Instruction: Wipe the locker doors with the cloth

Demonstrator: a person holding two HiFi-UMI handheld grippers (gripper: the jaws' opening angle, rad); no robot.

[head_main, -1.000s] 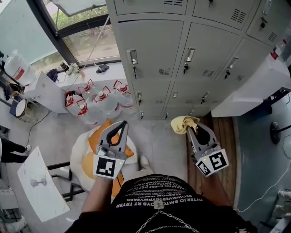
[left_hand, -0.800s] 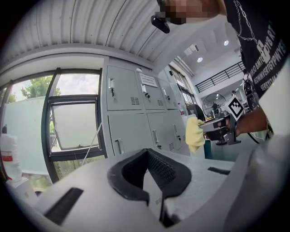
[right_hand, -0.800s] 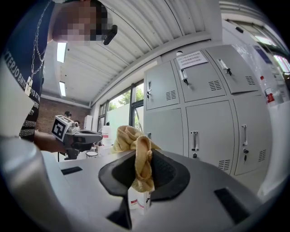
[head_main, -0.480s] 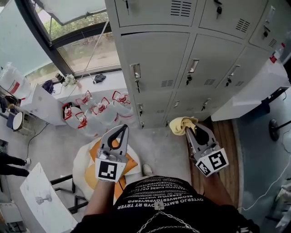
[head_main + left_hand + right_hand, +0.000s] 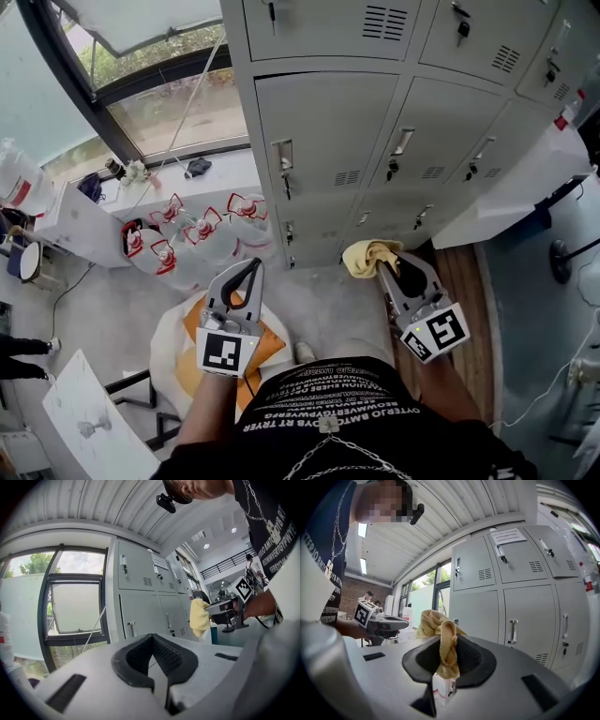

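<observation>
Grey metal locker doors (image 5: pixel 328 131) stand ahead of me in rows, each with a handle and a vent. My right gripper (image 5: pixel 386 268) is shut on a crumpled yellow cloth (image 5: pixel 367 256), held in the air short of the lower lockers. In the right gripper view the cloth (image 5: pixel 442 641) hangs pinched between the jaws, with the locker doors (image 5: pixel 520 606) beyond it. My left gripper (image 5: pixel 253 269) is shut and holds nothing, level with the right one and to its left. The left gripper view shows the cloth (image 5: pixel 200 617) and the locker doors (image 5: pixel 140 597).
Several water jugs (image 5: pixel 202 230) with red handles stand on the floor left of the lockers, below a large window (image 5: pixel 159 103). An orange and white seat (image 5: pixel 183 333) is under my left gripper. A white counter (image 5: pixel 525 178) juts out at the right.
The head view has shifted slightly, so the lockers sit a bit lower and nearer. Both grippers stay almost where they were, the cloth still in the right one.
</observation>
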